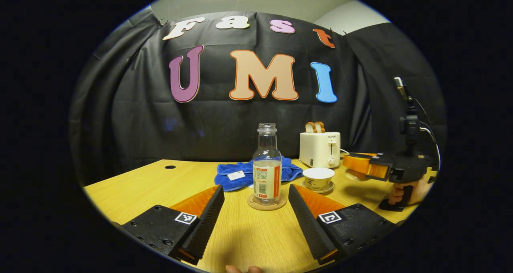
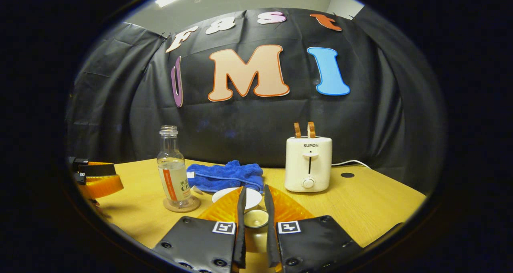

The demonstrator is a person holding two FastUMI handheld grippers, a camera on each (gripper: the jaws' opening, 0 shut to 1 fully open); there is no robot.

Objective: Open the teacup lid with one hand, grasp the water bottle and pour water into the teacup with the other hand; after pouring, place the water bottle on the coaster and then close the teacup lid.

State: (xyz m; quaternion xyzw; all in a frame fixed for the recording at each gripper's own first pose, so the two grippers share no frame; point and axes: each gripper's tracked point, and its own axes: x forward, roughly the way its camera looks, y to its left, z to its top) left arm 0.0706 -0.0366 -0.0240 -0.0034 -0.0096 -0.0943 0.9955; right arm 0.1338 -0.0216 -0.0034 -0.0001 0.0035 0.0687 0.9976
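Observation:
A clear uncapped water bottle (image 1: 267, 164) with an orange and white label stands upright on a round cork coaster (image 1: 267, 204). My left gripper (image 1: 255, 189) is open, its fingers either side of the bottle's base and a little short of it. To the right, a white teacup (image 1: 318, 178) sits uncovered on its saucer. My right gripper (image 2: 254, 193) is shut on the teacup lid (image 2: 255, 219), held up to the right of the cup. In the left gripper view a hand holds the right gripper (image 1: 366, 165). The bottle (image 2: 172, 172) and the left gripper (image 2: 96, 178) also appear in the right gripper view.
A white toaster (image 1: 320, 148) with two bread slices stands behind the cup. A crumpled blue towel (image 1: 236, 174) lies behind the bottle. The wooden table (image 1: 132, 189) has cable holes near its back corners, and a white cord runs from the toaster (image 2: 308, 164).

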